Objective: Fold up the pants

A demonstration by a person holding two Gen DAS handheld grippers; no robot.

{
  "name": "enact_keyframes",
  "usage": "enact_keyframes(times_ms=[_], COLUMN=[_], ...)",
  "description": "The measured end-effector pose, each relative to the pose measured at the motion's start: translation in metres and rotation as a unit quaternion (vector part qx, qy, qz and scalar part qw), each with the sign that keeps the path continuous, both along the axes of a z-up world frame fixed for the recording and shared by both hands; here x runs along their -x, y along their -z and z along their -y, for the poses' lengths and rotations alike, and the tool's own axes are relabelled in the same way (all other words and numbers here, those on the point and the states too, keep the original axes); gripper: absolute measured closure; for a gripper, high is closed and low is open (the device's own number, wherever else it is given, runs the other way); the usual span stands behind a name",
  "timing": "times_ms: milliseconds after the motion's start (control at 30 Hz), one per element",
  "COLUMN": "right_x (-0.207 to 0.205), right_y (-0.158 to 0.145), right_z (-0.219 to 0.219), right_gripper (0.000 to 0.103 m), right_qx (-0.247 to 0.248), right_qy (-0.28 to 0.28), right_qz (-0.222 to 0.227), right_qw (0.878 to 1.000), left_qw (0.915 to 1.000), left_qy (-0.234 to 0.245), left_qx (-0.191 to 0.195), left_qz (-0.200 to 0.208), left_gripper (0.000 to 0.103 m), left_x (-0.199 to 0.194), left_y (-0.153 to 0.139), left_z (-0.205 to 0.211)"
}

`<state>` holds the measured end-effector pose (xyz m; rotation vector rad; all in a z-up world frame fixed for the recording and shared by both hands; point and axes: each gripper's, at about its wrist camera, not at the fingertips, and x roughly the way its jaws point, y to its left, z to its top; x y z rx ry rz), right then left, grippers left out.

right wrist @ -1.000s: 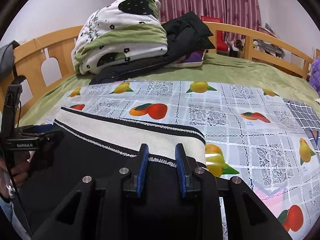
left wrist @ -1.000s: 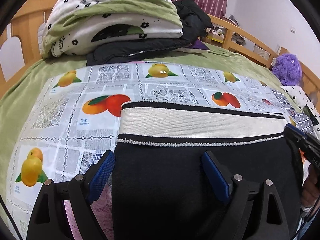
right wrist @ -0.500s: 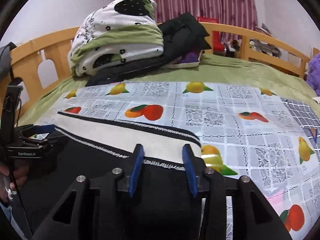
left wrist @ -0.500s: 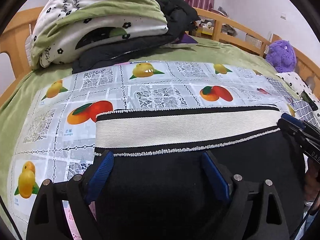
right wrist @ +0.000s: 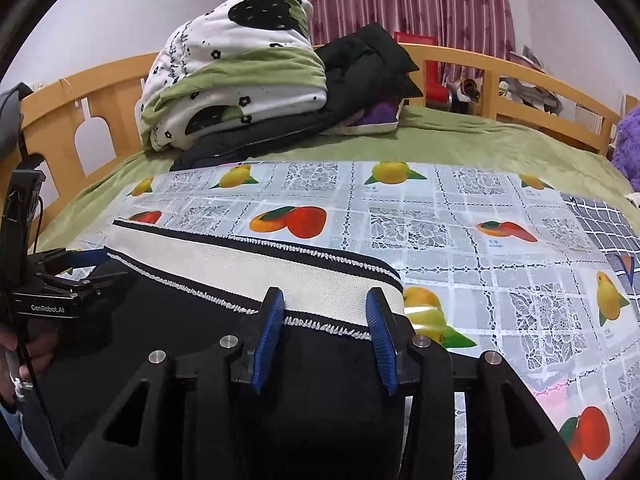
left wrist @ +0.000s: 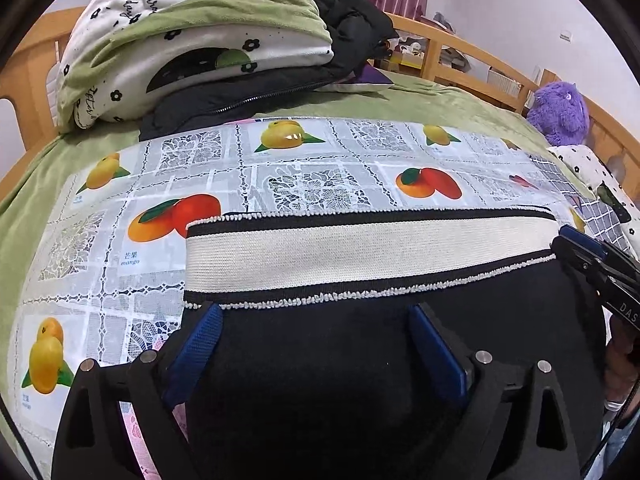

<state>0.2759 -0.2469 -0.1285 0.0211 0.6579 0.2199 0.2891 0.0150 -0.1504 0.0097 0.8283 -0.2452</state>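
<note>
Black pants (left wrist: 360, 360) with a cream waistband (left wrist: 360, 248) lie flat on a fruit-print cloth (left wrist: 312, 184) on the bed. My left gripper (left wrist: 316, 320) is open above the pants' left part, just behind the waistband. My right gripper (right wrist: 324, 308) is open over the waistband's right end (right wrist: 312, 280). Each gripper shows in the other's view, the right one (left wrist: 592, 256) at the pants' right edge and the left one (right wrist: 68, 276) at their left edge.
A folded green and white quilt (right wrist: 236, 80) and a black jacket (right wrist: 360, 68) are piled at the head of the bed. A wooden rail (right wrist: 500, 64) rings the bed. A purple plush toy (left wrist: 560, 112) sits at the right.
My right gripper has opened wider and let go of the waistband. My left gripper has moved forward, with its jaws still wide.
</note>
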Motion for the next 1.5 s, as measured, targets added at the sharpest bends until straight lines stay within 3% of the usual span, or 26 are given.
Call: enact_keyframes(times_ms=[133, 267, 367, 500, 567, 700, 767, 967, 1033, 1200, 1267, 1333, 1500], right_x=[0.001, 0.01, 0.029, 0.058, 0.069, 0.098, 0.119, 0.155, 0.158, 0.165, 0.163, 0.159, 0.148], right_y=[0.001, -0.004, -0.007, -0.011, -0.011, -0.005, -0.014, -0.05, -0.061, -0.082, -0.085, -0.082, -0.056], right_z=[0.0, -0.006, 0.002, 0.019, 0.026, 0.033, 0.035, 0.035, 0.029, 0.018, 0.013, 0.01, 0.007], right_gripper=[0.059, 0.059, 0.058, 0.058, 0.058, 0.059, 0.061, 0.061, 0.061, 0.061, 0.061, 0.061, 0.062], right_qx=[-0.003, 0.027, 0.014, -0.001, -0.002, 0.033, 0.057, 0.043, 0.052, 0.054, 0.063, 0.07, 0.057], right_qy=[0.0, -0.002, -0.019, -0.036, -0.038, -0.037, -0.03, -0.031, -0.027, -0.024, -0.024, -0.022, -0.007], right_qz=[-0.004, -0.041, -0.094, -0.143, -0.174, -0.244, -0.232, -0.206, -0.203, -0.194, -0.192, -0.194, -0.224], right_qw=[1.0, 0.999, 0.995, 0.989, 0.984, 0.969, 0.97, 0.977, 0.977, 0.979, 0.979, 0.978, 0.973], left_qw=[1.0, 0.9993, 0.9955, 0.9939, 0.9931, 0.995, 0.9954, 0.9968, 0.9968, 0.9969, 0.9966, 0.996, 0.9971], left_qy=[0.003, 0.005, 0.03, 0.055, 0.051, 0.044, 0.045, 0.038, 0.038, 0.027, 0.027, 0.037, 0.031], left_qx=[-0.004, -0.018, 0.035, 0.013, 0.026, 0.007, 0.003, 0.006, 0.005, 0.013, 0.023, 0.034, 0.033], left_qz=[-0.006, -0.034, -0.083, -0.095, -0.102, -0.09, -0.084, -0.07, -0.07, -0.073, -0.074, -0.074, -0.062], left_gripper=[0.006, 0.008, 0.008, 0.008, 0.01, 0.013, 0.016, 0.018, 0.029, 0.041, 0.052, 0.08, 0.083], left_x=[0.001, 0.014, 0.043, 0.096, 0.123, 0.17, 0.186, 0.221, 0.221, 0.218, 0.214, 0.214, 0.223], left_y=[0.001, -0.003, -0.002, -0.001, -0.004, -0.011, -0.012, -0.015, -0.013, -0.005, -0.002, 0.0, 0.0], left_z=[0.003, -0.002, -0.023, -0.05, -0.07, -0.095, -0.099, -0.099, -0.093, -0.086, -0.084, -0.082, -0.084])
